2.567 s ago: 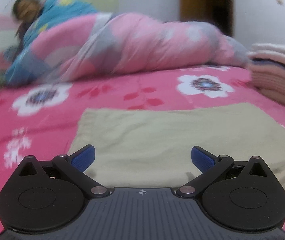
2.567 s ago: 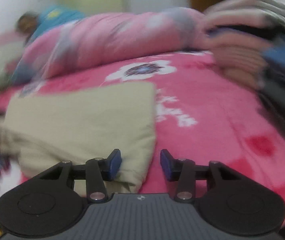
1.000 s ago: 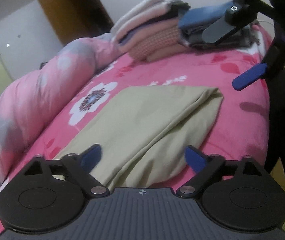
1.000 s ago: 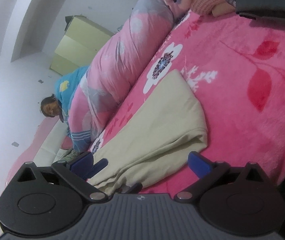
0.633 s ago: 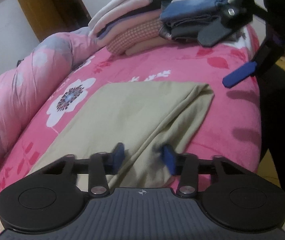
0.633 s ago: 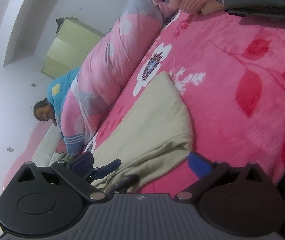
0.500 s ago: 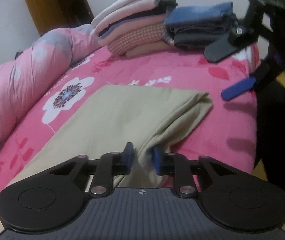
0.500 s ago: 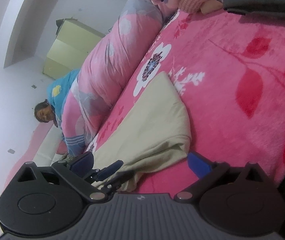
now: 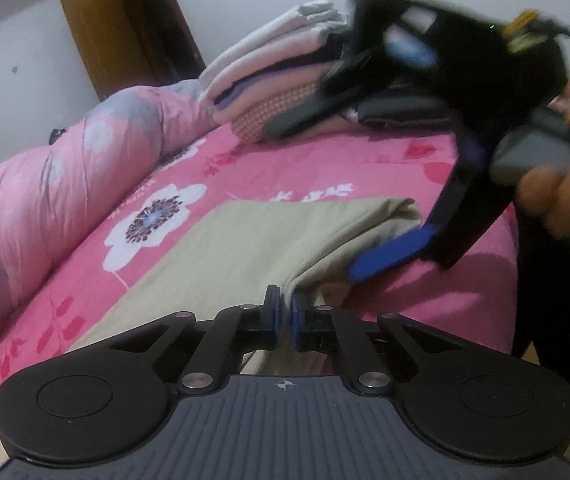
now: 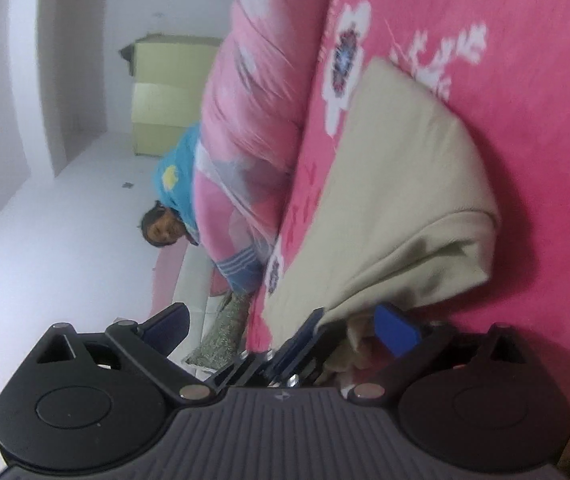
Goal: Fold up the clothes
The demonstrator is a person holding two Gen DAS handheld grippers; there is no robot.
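A folded beige garment point(image 9: 245, 248) lies flat on the pink flowered bedspread point(image 9: 385, 164). My left gripper point(image 9: 284, 312) is shut on the garment's near edge, with a fold of cloth pinched between its blue pads. My right gripper point(image 9: 313, 200), held by a hand point(image 9: 565, 184), hangs open at the garment's right corner, and its lower blue finger point(image 9: 393, 252) touches the cloth there. The right wrist view is rolled sideways. There the garment point(image 10: 405, 200) runs between the wide-open fingers of the right gripper point(image 10: 283, 328), and the left gripper's tip point(image 10: 299, 338) shows between them too.
A stack of folded clothes point(image 9: 269, 80) sits at the bed's far end, and a rolled pink quilt point(image 9: 65, 200) lies along the left side. A person point(image 10: 165, 232) lies under a blue blanket beyond it. A wooden door point(image 9: 133, 32) and a pale green cabinet point(image 10: 169, 92) stand behind. The bed's edge drops off on the right.
My left gripper's jaws closed from wide open onto the garment's near edge. The right gripper rolled and came down toward the garment's right corner, staying open.
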